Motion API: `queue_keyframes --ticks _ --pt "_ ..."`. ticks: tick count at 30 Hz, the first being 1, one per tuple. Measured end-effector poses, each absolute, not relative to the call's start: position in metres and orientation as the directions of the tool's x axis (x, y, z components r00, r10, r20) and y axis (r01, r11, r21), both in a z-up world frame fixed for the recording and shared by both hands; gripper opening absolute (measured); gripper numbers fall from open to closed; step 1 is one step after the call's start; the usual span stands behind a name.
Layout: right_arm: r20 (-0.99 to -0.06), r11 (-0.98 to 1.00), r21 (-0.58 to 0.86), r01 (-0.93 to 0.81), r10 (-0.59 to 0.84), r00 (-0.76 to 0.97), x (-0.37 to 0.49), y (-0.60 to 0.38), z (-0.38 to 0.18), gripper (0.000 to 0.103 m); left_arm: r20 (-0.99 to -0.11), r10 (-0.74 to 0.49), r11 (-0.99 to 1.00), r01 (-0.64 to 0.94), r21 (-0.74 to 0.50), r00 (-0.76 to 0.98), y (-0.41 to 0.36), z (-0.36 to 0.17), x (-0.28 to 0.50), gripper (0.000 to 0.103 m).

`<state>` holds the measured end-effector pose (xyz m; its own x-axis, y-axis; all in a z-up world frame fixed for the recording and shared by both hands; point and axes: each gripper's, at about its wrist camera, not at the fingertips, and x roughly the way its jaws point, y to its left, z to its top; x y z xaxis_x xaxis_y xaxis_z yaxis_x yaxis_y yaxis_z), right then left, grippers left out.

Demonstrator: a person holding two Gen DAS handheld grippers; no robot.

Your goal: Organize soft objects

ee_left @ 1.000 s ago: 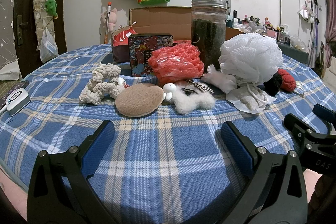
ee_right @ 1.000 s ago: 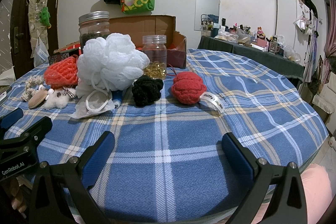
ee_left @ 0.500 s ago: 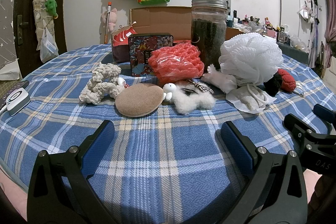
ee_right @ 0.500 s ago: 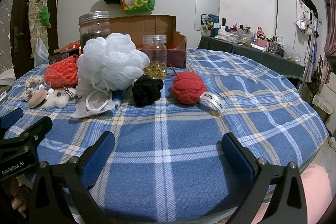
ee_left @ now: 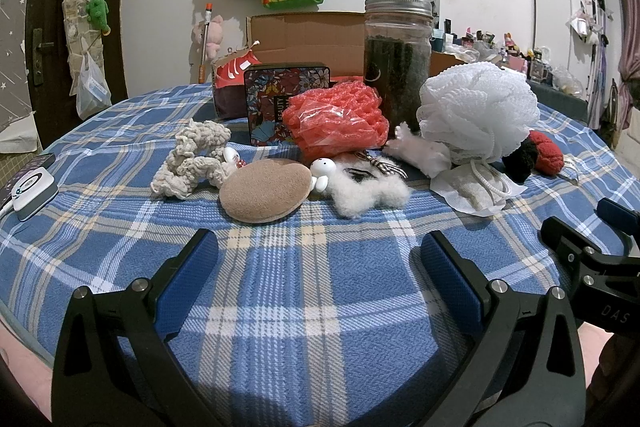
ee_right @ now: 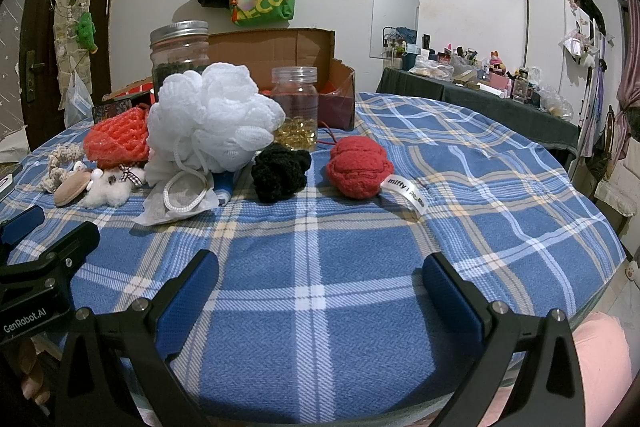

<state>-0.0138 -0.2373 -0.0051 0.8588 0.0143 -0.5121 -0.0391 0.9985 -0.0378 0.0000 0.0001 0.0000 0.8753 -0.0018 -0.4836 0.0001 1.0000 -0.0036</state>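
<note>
While both cameras look across the same blue plaid surface [ee_left: 320, 287], each catches things the other hides. The left hand-held gripper [ee_left: 318, 259] stands wide apart and empty at the bottom of its frame, and just beyond it lie a tan round pad [ee_left: 266, 191], a beige chenille scrunchie [ee_left: 192, 159], a tuft of white fluff [ee_left: 368, 189] with a small white figure [ee_left: 322, 173] touching it, and a red mesh sponge [ee_left: 338, 119] leaning against a floral tin [ee_left: 276, 93]. At the left edge sits a small white device [ee_left: 34, 187], out of the right view's frame. The white bath pouf [ee_left: 478, 111] fills the centre right, largely covering the black knitted piece [ee_left: 520, 159] and red knitted piece [ee_left: 546, 157] behind it.

From the right wrist, those two knitted items [ee_right: 282, 169] [ee_right: 358, 163] lie in plain sight, side by side at frame centre, the red one carrying a white label [ee_right: 404, 193]. A small clear jar [ee_right: 296, 107] of amber pieces, unseen from the left, stands behind them beside the pouf [ee_right: 212, 119]. The right hand-held gripper [ee_right: 320, 259] is likewise spread wide, holding nothing.
</note>
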Motion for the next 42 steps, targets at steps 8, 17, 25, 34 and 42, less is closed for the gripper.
queue_keyframes --ticks 8,17,25,34,42 --pt "-0.512 0.999 -0.038 -0.039 0.014 0.859 -0.014 -0.237 -0.005 0.103 -0.484 -0.002 1.000 0.000 -0.004 0.875 0.000 0.000 0.000 0.103" --pt "-0.515 0.999 -0.037 -0.040 0.015 0.857 -0.016 -0.238 -0.003 0.103 -0.486 -0.003 1.000 0.001 -0.005 0.874 0.000 0.000 0.000 0.103" --pt "-0.514 0.998 -0.010 -0.059 0.045 0.857 -0.012 -0.242 0.006 0.103 -0.490 -0.039 0.999 0.022 -0.040 0.871 0.006 0.017 0.004 0.103" --pt "-0.442 0.993 0.010 -0.116 0.109 0.890 -0.007 -0.242 0.042 0.103 -0.463 -0.073 0.997 0.073 -0.017 0.884 0.014 0.045 0.016 0.103" --pt "-0.423 0.976 0.040 -0.215 0.212 0.881 0.012 -0.238 0.067 0.103 -0.525 -0.173 0.985 0.150 -0.086 0.833 0.024 0.061 0.046 0.103"
